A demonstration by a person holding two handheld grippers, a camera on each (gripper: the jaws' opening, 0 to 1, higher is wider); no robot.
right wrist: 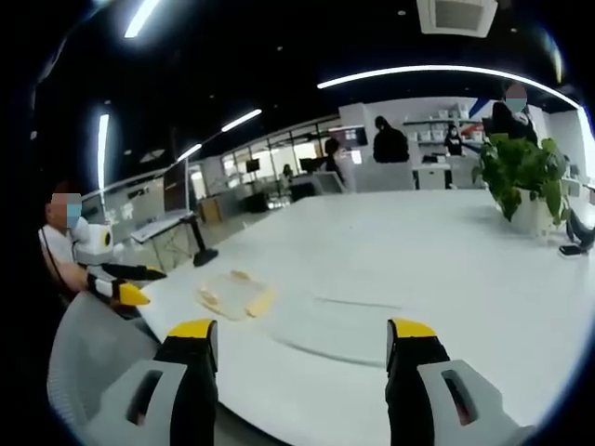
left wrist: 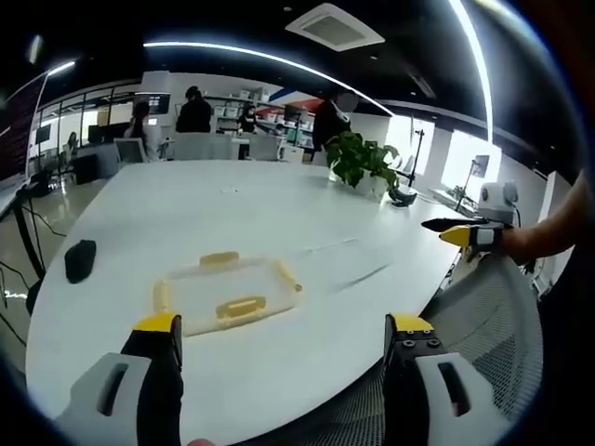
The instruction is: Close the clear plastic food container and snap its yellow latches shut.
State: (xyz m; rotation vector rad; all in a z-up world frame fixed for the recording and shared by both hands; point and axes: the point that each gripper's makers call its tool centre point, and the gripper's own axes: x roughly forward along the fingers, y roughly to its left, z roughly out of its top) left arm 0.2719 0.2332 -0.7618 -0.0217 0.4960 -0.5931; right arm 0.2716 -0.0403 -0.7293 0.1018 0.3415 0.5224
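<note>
Left gripper view. White table (left wrist: 242,214), large, rounded edge. Clear plastic food container (left wrist: 226,292) lies flat on the tabletop close to the near edge, lid down, well apart from everything else on the table. Yellow latches (left wrist: 241,306) on its four sides; whether they are snapped home cannot be told. Left gripper (left wrist: 284,336): jaws spread wide, yellow tips, nothing between them, held at the near edge just short of the container. Black mouse (left wrist: 80,259) near the left edge of the tabletop. Potted plant (left wrist: 361,163) toward the far right edge, a dark object at its foot. Right gripper (left wrist: 462,230) enters beyond the right edge of the table, held by a hand (left wrist: 521,243); yellow tip visible, jaw spacing not legible from here. Grey mesh chair (left wrist: 483,316) below it at the table's near right edge. People standing at desks in the far background.

Right gripper view. Same white table (right wrist: 418,251). Container (right wrist: 233,295) lies near the left part of the near edge. Right gripper (right wrist: 302,339): jaws wide apart, empty, well apart from the container. Left gripper (right wrist: 125,283) off the left edge of the table, held by a seated person. Plant (right wrist: 521,172) at the far right.
</note>
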